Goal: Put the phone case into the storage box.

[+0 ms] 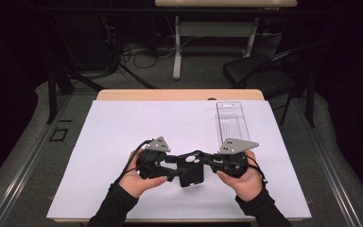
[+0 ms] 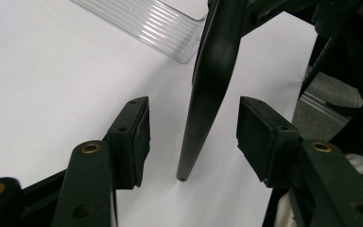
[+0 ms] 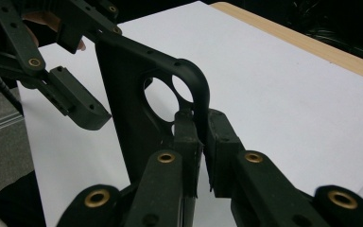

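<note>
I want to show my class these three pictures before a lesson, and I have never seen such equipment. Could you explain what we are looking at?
No robot here: a person sits at a table and holds a hand-operated gripper in each hand. The high view looks down from above; the other two come from cameras riding on each gripper, looking along its black fingers.

A white sheet covers the table, and a clear plastic package lies on it at the far right.

Between the hands is a black phone case with round camera holes. The right gripper is shut on its edge near those holes. The left gripper is open: the case's edge stands between its fingers, which do not touch it.
</note>
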